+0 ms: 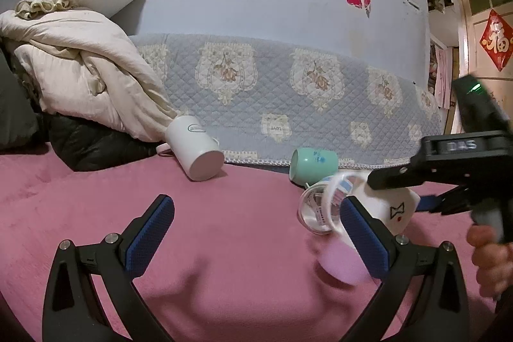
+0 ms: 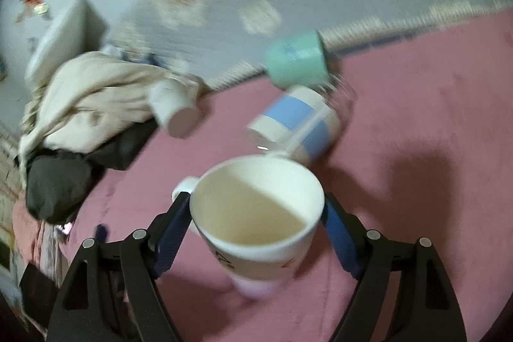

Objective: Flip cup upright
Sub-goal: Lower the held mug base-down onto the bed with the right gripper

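The right tongs (image 2: 256,229) are clamped on a white cup (image 2: 256,207), mouth up, above the pink bed cover (image 2: 416,181). The left tongs (image 1: 256,233) are spread, nothing held.

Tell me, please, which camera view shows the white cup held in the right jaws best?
The right wrist view: the white cup sits centred there, its open mouth and handle visible. The left wrist view shows only part of its side, behind a left finger and the right gripper.

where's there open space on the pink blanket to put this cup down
Bare pink blanket lies between the left tongs and the white mug. It is crowded by the green cup and clear cup.
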The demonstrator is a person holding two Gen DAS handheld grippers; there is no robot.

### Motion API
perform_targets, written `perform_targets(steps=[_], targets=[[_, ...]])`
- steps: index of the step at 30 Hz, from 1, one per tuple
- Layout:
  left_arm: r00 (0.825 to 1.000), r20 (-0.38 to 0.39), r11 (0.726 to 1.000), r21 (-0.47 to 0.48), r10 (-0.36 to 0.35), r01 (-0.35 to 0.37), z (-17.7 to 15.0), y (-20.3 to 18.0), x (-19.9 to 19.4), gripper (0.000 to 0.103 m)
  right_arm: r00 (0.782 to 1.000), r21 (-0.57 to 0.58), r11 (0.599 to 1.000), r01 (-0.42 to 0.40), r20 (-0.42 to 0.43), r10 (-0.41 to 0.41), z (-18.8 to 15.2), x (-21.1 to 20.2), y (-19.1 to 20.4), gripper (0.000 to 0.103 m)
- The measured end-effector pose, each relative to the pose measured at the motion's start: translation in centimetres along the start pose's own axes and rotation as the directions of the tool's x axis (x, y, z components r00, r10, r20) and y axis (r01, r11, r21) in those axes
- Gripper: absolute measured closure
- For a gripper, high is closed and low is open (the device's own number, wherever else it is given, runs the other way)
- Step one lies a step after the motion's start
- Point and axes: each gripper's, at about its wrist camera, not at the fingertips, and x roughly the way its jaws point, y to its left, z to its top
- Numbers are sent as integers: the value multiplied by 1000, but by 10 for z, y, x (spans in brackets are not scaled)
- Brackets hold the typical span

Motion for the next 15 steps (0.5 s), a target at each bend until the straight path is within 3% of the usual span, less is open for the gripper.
perform_targets(steps=[4, 9, 15], targets=[[999, 31, 1000, -5, 9, -9, 1, 1, -7, 0, 997, -87, 996, 36, 69, -30, -15, -6, 17, 21], [995, 104, 999, -43, -5, 10, 9, 14, -35, 0, 997, -114, 993, 28, 72, -20, -28, -7, 25, 21], [983, 178, 994, 91, 39, -56, 29, 20, -65, 0, 992, -182, 983, -16, 116, 38, -40, -24, 54, 21]])
